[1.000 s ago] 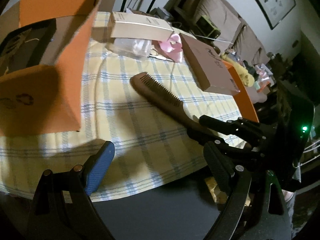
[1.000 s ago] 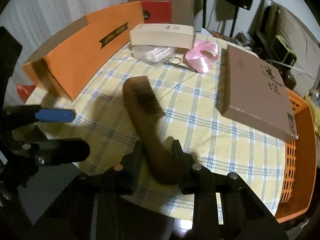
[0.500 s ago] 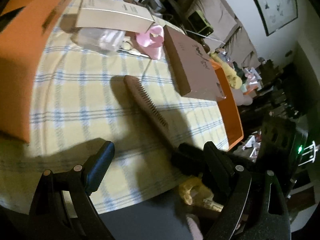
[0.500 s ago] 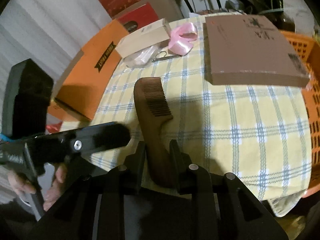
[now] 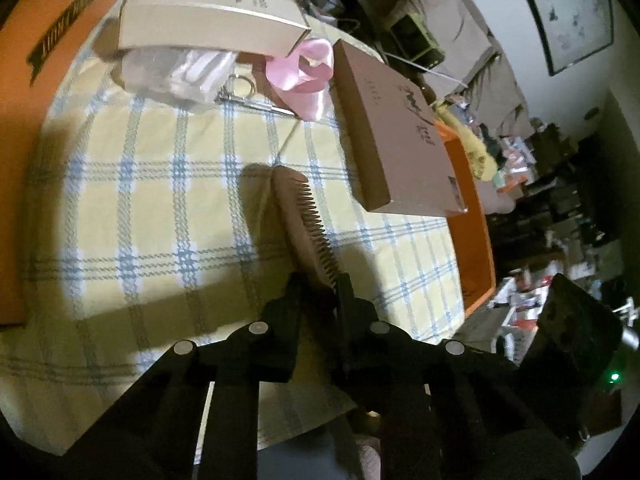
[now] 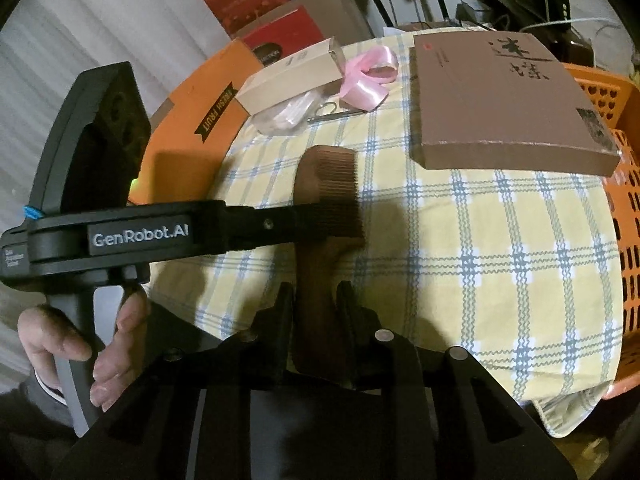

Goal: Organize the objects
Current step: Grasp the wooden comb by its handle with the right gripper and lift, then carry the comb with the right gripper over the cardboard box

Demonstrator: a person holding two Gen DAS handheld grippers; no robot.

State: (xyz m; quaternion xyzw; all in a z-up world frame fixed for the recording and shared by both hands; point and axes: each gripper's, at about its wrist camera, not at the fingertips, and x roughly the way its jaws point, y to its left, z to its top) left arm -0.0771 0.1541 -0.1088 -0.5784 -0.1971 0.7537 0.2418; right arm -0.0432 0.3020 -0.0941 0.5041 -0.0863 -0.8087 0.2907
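Checked tablecloth (image 6: 500,248), one wooden comb (image 6: 320,184) held above it.
Left gripper (image 5: 318,300) and right gripper (image 6: 314,304) both clamp the comb; two orange boxes (image 6: 200,120), one pink ribbon (image 6: 368,76).

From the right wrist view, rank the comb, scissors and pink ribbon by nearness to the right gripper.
1. Comb: handle between the right gripper fingers, straight ahead.
2. Scissors: far side of the cloth, ahead.
3. Pink ribbon: just beyond the scissors, slightly right.
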